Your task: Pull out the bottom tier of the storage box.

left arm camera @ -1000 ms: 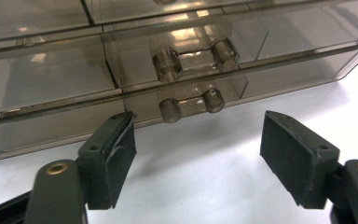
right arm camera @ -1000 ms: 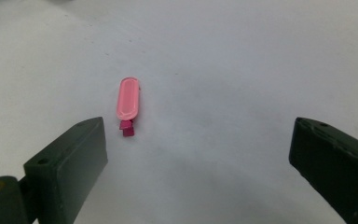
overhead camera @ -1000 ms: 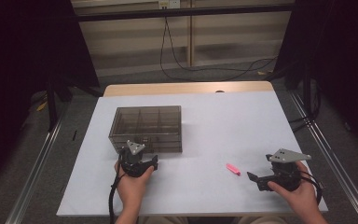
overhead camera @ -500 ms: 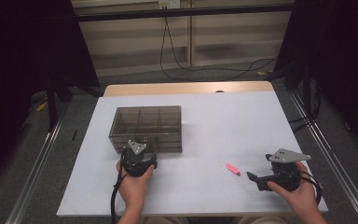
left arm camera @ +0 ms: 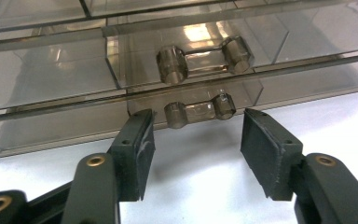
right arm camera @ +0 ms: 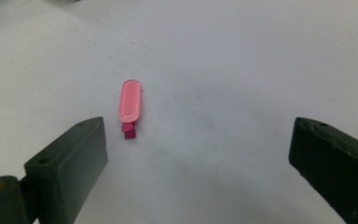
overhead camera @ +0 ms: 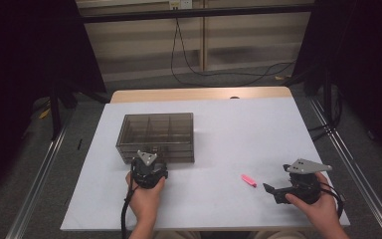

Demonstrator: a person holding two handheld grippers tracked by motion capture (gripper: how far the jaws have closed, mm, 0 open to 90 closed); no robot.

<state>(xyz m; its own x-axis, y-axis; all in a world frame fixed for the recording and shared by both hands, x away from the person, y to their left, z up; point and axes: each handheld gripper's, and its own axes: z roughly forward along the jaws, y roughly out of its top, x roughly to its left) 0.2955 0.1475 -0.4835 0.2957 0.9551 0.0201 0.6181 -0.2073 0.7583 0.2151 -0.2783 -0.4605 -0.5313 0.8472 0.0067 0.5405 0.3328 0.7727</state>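
Left gripper (left arm camera: 193, 135) jaws have just been closing around lower drawer handle (left arm camera: 199, 111) of smoky drawer box (overhead camera: 156, 135), pads not yet touching it; pull likely next. Right gripper (right arm camera: 198, 154) wide open, pink clip (right arm camera: 129, 106) ahead on table (overhead camera: 238, 129)

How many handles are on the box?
2, both on its front: the upper handle on the top drawer, the lower handle just beneath, by the left gripper. Others may be hidden.
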